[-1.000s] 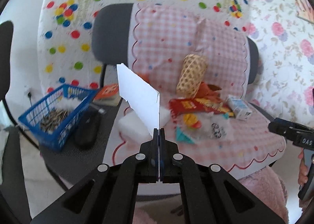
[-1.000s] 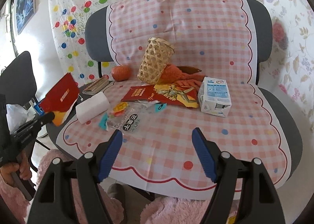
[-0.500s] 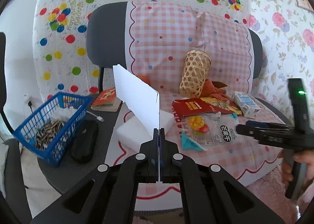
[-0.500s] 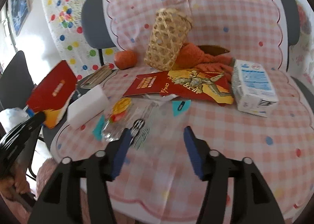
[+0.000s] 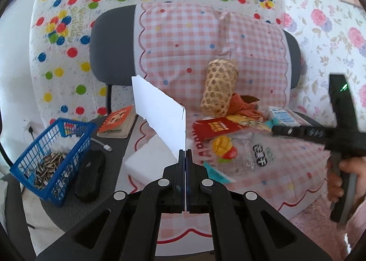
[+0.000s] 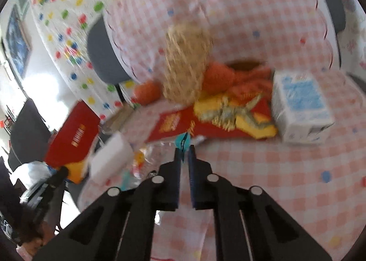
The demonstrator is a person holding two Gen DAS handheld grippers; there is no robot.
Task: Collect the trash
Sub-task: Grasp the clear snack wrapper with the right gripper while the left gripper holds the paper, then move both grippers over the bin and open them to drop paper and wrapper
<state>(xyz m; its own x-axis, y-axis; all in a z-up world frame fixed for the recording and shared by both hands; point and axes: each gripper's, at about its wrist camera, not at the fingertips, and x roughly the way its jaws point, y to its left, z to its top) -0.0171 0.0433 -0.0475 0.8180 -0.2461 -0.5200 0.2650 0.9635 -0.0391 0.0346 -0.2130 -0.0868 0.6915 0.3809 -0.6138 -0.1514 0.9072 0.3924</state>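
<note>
My left gripper (image 5: 185,153) is clamped on a card (image 5: 160,114) (white face here, red face only in the right view) held above the chair edge. My right gripper (image 6: 183,153) has pinched the clear wrapper (image 6: 157,153) by its teal corner on the seat; left view shows the wrapper's fruit print, blurred in the right
</note>
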